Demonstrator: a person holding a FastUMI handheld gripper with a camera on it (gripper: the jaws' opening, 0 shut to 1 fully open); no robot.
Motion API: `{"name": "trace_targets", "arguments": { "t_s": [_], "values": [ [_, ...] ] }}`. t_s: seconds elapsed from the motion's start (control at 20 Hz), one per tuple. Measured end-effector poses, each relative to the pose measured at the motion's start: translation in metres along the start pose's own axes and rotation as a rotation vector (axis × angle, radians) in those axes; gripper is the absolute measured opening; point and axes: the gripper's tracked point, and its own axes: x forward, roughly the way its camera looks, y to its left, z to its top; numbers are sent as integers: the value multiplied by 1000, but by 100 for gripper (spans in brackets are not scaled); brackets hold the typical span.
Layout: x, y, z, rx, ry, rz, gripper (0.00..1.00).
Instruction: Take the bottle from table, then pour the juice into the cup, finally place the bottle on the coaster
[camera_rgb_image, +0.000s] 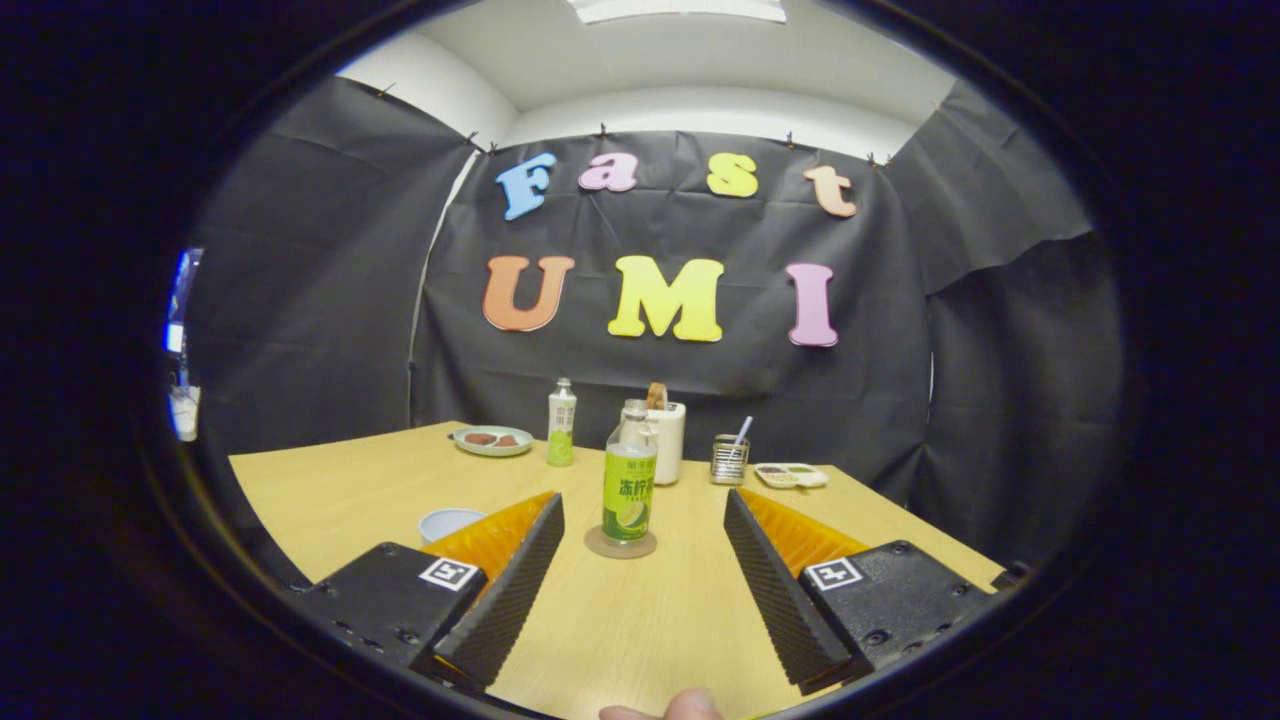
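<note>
A clear bottle with a green label (629, 485) stands upright on a round brown coaster (620, 544), just ahead of my fingers and about midway between them. My gripper (643, 507) is open, its fingers wide apart and touching nothing. A pale blue cup (447, 523) sits on the wooden table (330, 495), partly hidden behind my left finger (520, 570). I cannot tell whether the cup holds juice.
Beyond the bottle stand a second small bottle (561, 423), a white jar (666, 438), a metal tin with a utensil (730, 458), a plate with food (492, 440) and a small tray (791, 474). A person's fingertip (690, 706) shows behind the fingers.
</note>
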Motion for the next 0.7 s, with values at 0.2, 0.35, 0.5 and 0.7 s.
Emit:
{"name": "trace_targets", "arguments": {
  "t_s": [0.2, 0.35, 0.5, 0.7],
  "values": [
    [-10, 8, -14, 40, 27, -11, 100],
    [-10, 15, -16, 14, 17, -22, 100],
    [-13, 16, -16, -4, 4, -39, 100],
    [-17, 20, -11, 3, -17, -49, 100]
  ]
}}
